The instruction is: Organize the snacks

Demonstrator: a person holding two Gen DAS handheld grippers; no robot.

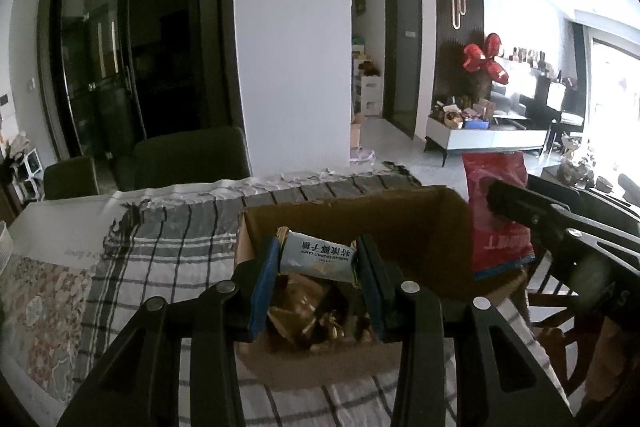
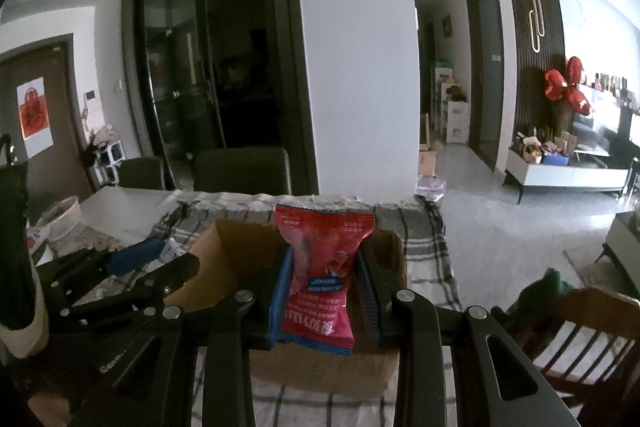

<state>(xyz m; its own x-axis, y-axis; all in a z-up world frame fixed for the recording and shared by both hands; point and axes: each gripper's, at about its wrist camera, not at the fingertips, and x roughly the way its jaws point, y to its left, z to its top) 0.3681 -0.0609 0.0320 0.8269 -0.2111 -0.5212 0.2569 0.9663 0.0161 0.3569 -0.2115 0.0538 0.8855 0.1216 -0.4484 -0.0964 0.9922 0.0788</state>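
Note:
My left gripper [image 1: 318, 247] is shut on a small white-and-blue candy packet [image 1: 316, 259], pinched between its blue pads above an open cardboard box [image 1: 360, 203]. Gold-wrapped snacks [image 1: 304, 311] lie inside the box. My right gripper [image 2: 325, 255] is shut on a red snack bag [image 2: 324, 275], held upright over the same box [image 2: 228, 255]. In the left wrist view the red bag [image 1: 500, 211] and the right gripper [image 1: 496, 195] hang just right of the box. The right wrist view shows the left gripper [image 2: 178, 254] at the box's left side, with the candy packet [image 2: 172, 250] in it.
The box stands on a table covered by a grey plaid cloth [image 1: 168, 247]. Two dark chairs [image 1: 188, 159] stand at the table's far edge before a white pillar. A wooden chair [image 2: 592, 331] is at the right. A white bowl [image 2: 60, 219] sits on the table's far left.

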